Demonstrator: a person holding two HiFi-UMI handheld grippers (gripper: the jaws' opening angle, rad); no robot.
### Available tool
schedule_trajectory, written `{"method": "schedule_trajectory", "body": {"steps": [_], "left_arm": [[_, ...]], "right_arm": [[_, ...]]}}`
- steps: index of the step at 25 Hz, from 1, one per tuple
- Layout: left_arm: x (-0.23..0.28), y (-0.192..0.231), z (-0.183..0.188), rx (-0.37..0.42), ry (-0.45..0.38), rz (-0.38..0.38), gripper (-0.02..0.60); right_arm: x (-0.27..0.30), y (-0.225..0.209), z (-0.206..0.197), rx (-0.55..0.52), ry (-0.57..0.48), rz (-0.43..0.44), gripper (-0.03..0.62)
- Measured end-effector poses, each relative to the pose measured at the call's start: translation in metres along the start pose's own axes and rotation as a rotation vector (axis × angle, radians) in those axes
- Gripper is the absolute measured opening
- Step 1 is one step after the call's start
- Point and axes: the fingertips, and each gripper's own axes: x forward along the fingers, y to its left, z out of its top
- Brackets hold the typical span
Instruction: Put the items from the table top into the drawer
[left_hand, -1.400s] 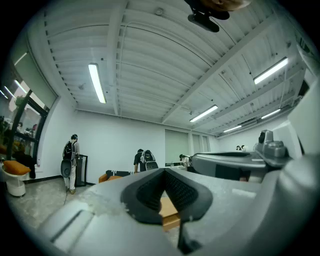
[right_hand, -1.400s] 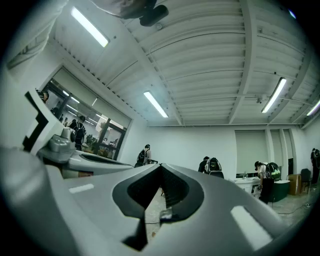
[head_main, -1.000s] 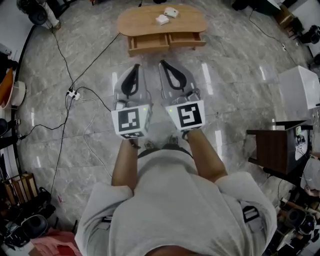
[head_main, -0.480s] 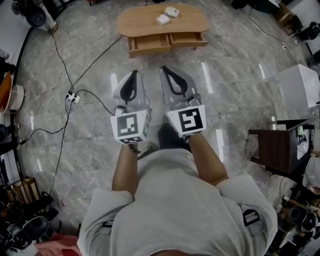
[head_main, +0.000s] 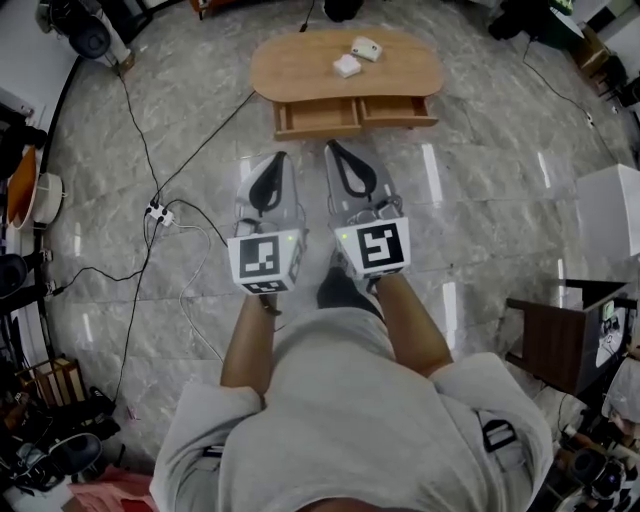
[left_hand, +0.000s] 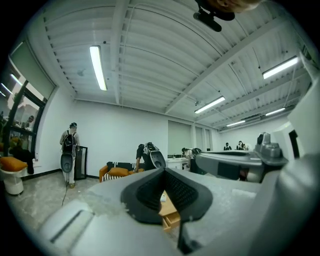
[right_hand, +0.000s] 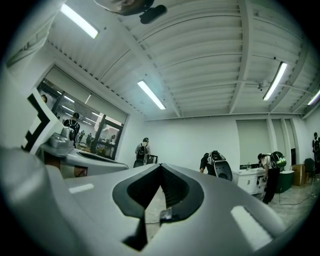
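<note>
– Glossy grey marble floor (head_main: 480, 200). Where are the items?
– Two small white boxes (head_main: 347, 66) near the back edge of the oval wooden table (head_main: 290, 65), with its drawers (head_main: 318, 118) pulled out.
– Fingers?
– Left gripper (head_main: 281, 157) and right gripper (head_main: 330, 146) are clenched on nothing, well apart from it.

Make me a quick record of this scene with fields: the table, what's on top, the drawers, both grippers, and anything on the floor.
Table: oval wooden table, ahead of the person
On top: nearer white box; farther white box, apart from it
Drawers: left drawer and right drawer, both pulled out
Left gripper: jaws together, empty, short of the table
Right gripper: jaws together, empty, short of the table
Floor: power strip with cables, to the left
</note>
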Motion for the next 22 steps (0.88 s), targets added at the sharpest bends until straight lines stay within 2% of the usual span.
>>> {"method": "schedule_trajectory", "body": {"steps": [6,12,17,22], "left_arm": [[0.094,0.007,-0.002,-0.001,0.037,-0.007,0.020],[0.159,0.010,-0.039,-0.020,0.123,0.008,0.020],[0.207,0.026,-0.063,-0.020,0.175,-0.008,0.020],[0.264,0.059,-0.088,-0.062,0.203,-0.033,0.020]], "right_arm": [[0.063,-0.073,-0.022,0.013,0.027,-0.012,0.006],[0.100,-0.127,-0.071,0.056,0.086,-0.017,0.006],[0.139,-0.146,-0.105,0.096,0.141,-0.021,0.006],[0.196,-0.158,-0.136,0.101,0.190,-0.030,0.006]]}}
